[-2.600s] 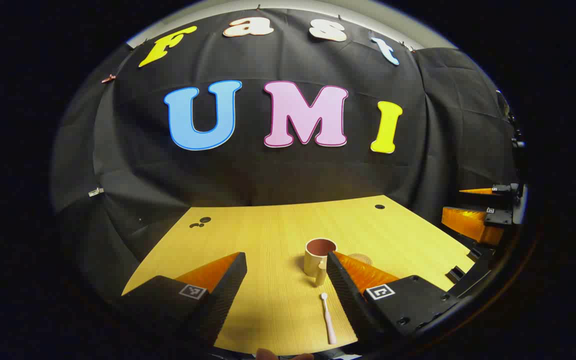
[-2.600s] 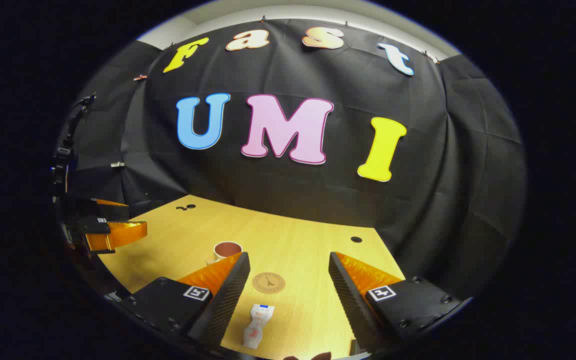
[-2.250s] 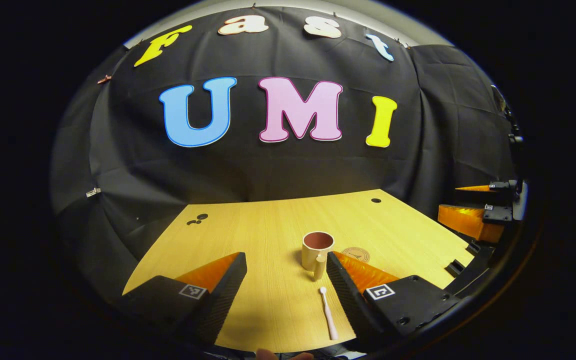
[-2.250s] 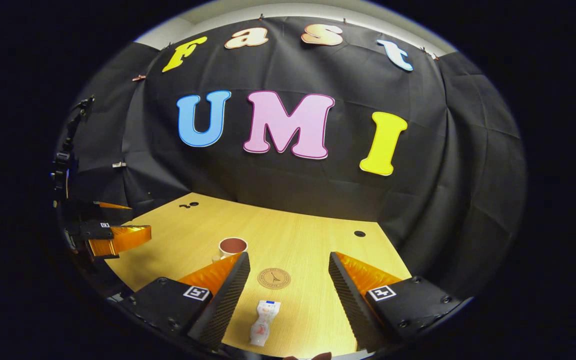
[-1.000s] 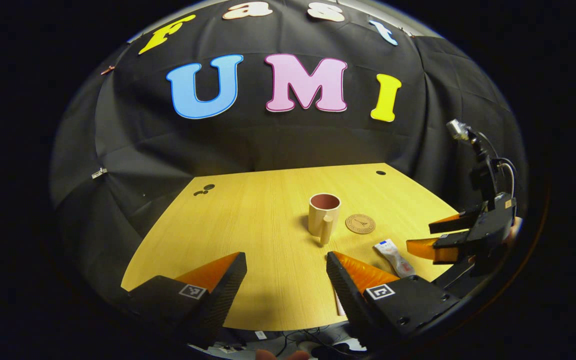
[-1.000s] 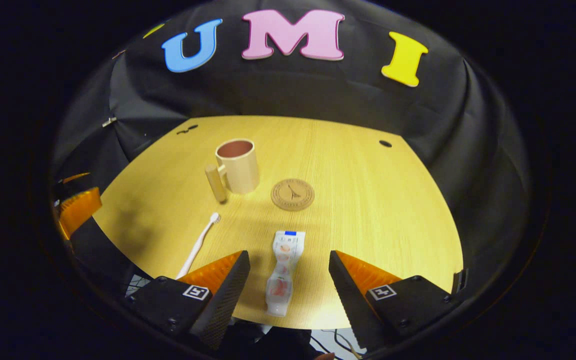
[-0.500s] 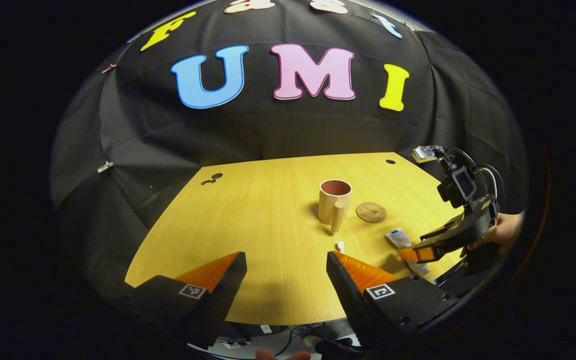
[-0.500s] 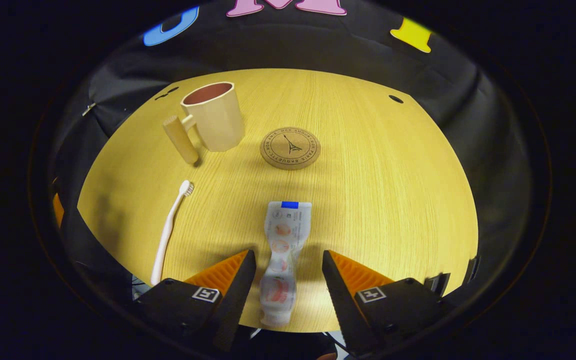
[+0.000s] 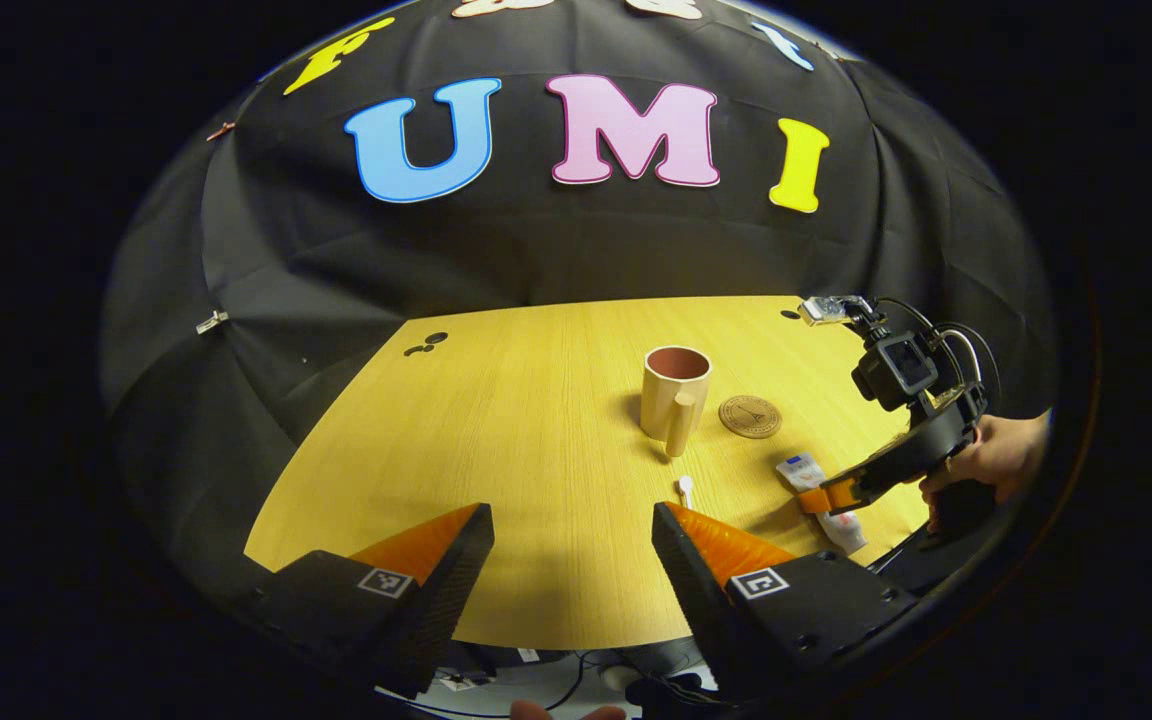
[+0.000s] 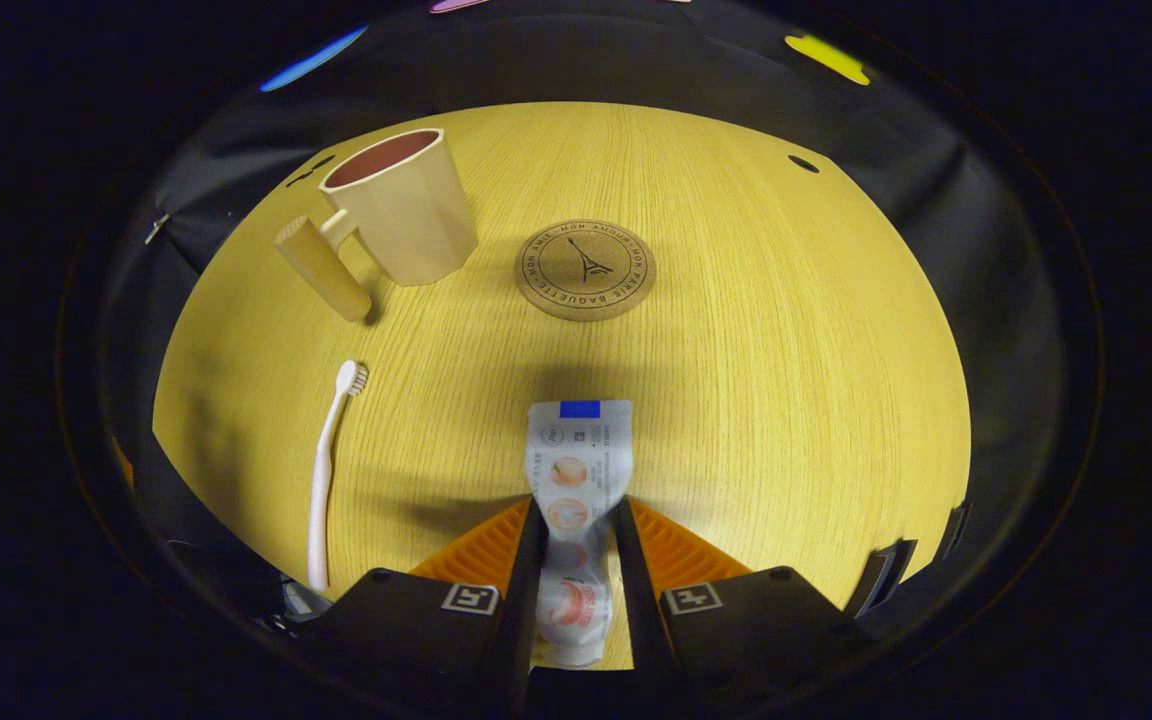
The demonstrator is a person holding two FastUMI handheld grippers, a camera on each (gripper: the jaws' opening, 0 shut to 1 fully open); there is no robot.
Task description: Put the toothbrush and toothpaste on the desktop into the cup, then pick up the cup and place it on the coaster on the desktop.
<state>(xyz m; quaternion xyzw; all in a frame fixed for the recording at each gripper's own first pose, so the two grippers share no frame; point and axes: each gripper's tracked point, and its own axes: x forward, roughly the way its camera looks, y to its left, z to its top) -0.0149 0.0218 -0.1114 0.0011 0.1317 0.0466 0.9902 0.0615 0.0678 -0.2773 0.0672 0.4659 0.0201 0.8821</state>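
The right hand-held gripper (image 10: 576,520) is clenched on the toothpaste (image 10: 576,470), which lies flat on the worktop (image 10: 786,380) near the cup (image 10: 406,215), probably to lift it. The left hand-held gripper (image 9: 571,525) waits released.

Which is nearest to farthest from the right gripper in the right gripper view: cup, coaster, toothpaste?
1. Toothpaste: pinched between the right gripper fingers, at centre.
2. Coaster: straight ahead, past the tube's far end.
3. Cup: ahead and to the left, slightly beyond the coaster, handle facing left.
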